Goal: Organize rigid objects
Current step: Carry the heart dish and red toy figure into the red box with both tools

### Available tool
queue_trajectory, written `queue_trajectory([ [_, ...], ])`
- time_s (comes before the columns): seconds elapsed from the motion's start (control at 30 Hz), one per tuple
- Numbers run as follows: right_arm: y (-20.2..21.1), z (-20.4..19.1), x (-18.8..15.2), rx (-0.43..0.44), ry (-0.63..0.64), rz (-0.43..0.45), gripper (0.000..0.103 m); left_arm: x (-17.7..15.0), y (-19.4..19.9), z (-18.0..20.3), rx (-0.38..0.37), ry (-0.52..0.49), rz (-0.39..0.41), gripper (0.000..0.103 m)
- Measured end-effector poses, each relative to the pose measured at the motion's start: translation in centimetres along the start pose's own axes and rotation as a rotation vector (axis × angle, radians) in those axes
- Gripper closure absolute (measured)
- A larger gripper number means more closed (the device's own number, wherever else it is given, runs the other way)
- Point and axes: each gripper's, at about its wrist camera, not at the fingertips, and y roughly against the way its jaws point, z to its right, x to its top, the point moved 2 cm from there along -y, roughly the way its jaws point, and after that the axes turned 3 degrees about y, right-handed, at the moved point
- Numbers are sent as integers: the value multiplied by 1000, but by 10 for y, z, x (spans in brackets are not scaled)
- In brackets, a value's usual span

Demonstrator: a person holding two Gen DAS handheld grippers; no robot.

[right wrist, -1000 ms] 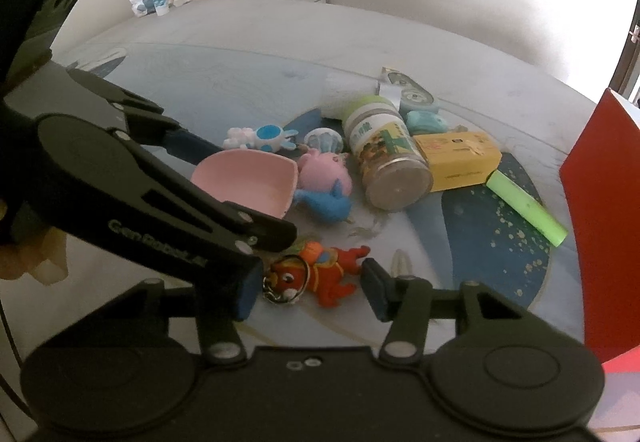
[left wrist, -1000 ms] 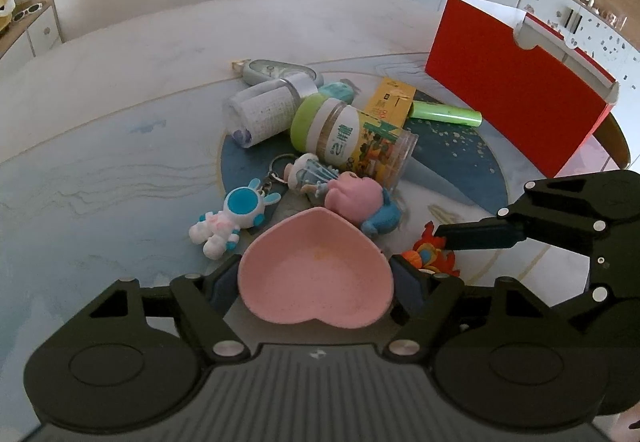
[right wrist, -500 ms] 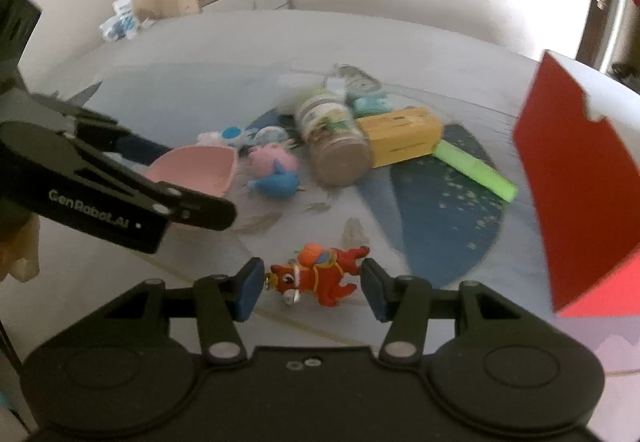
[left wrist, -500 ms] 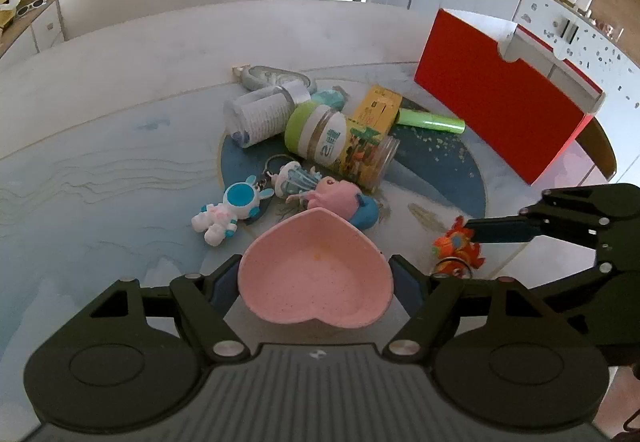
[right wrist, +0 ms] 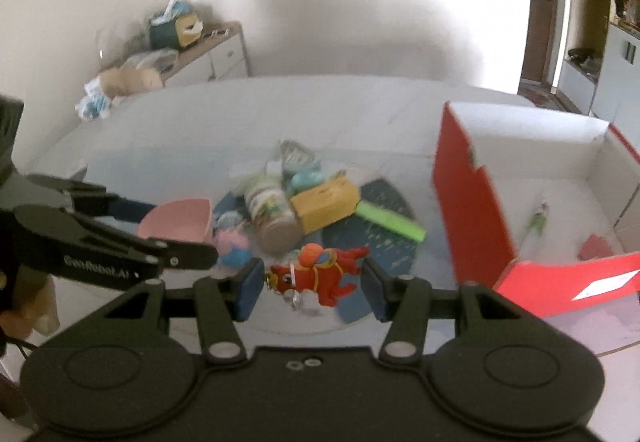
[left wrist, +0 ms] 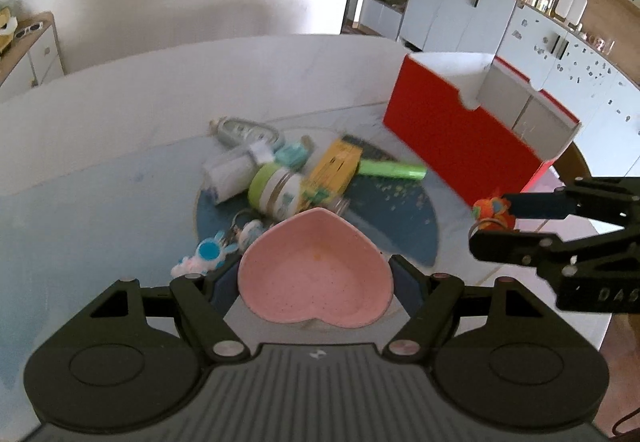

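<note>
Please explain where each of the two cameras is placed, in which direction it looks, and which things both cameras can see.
Left wrist: sits on the left gripper, looks down along its fingers, shut on the pink heart dish, toward the pile; the right gripper shows at right.
Right wrist: sits on the right gripper, shut on the red toy, facing the pile and red box; the left gripper and a hand show at left.
Shared: dish, toy, box, green-lidded jar.

Your right gripper (right wrist: 312, 282): open red box (right wrist: 472, 201) at 2 o'clock, near wall upright, top clear for entry. Object pile around jar (right wrist: 272, 213) blocks 12 o'clock. Your left gripper (right wrist: 176, 242) crowds 9 o'clock. Bare table (left wrist: 100, 169) at 10 o'clock in left view: free passage.
</note>
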Motion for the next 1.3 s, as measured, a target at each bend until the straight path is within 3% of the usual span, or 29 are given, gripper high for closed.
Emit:
queue_trajectory([
  [0.63, 34, 106, 30, -57, -22, 70, 50, 66, -11, 97, -21, -61, 90, 25],
  [0.97, 27, 183, 23, -93, -97, 33, 50, 97, -41, 148, -20, -64, 95, 25],
  [1.3, 5, 225, 14, -100, -57, -30, 50, 132, -96, 189, -7, -96, 50, 25],
])
